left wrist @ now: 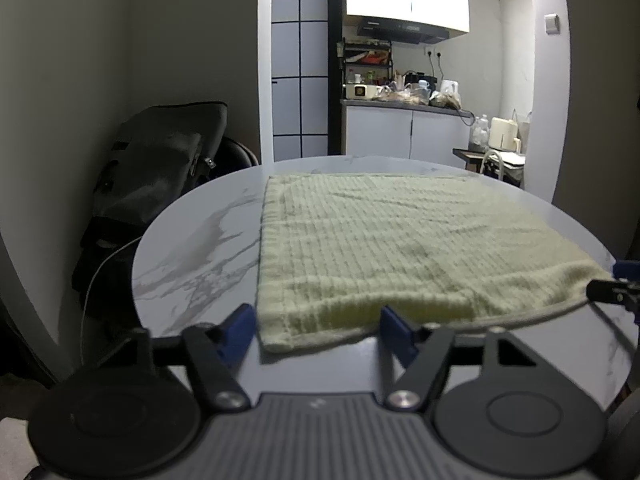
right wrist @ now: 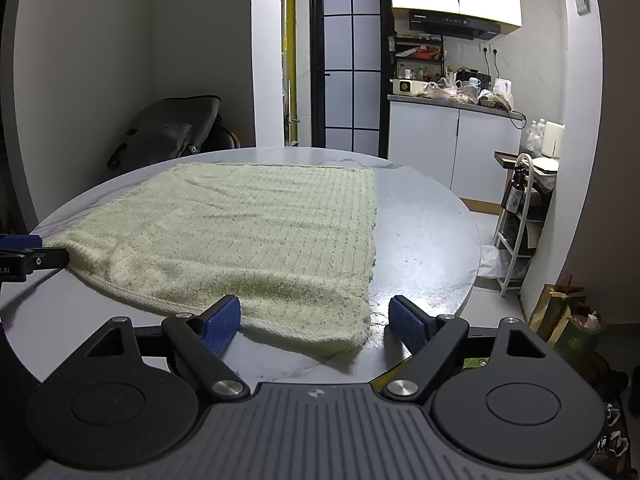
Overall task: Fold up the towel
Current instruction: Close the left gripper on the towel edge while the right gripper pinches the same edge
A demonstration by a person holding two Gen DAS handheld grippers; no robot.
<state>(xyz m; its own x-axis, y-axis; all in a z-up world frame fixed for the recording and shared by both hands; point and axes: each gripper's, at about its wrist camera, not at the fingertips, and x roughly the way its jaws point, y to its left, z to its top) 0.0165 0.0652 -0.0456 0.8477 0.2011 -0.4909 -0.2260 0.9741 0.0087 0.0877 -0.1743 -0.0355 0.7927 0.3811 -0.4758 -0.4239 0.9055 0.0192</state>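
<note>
Towel point(left wrist: 400, 240) flat on table point(left wrist: 192, 248) (no containers)

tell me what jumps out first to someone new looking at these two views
A pale green towel lies spread flat on a round marble table. The left tongs and right tongs each straddle a near corner, blue pads apart. Behind, a bright cluttered kitchen counter glows.

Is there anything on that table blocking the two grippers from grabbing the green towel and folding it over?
Nothing visible. The towel lies flat on the round table with no other object on it. The left gripper and the right gripper each straddle a near corner, blue pads not pressing, and the far half is bare for folding onto.
</note>
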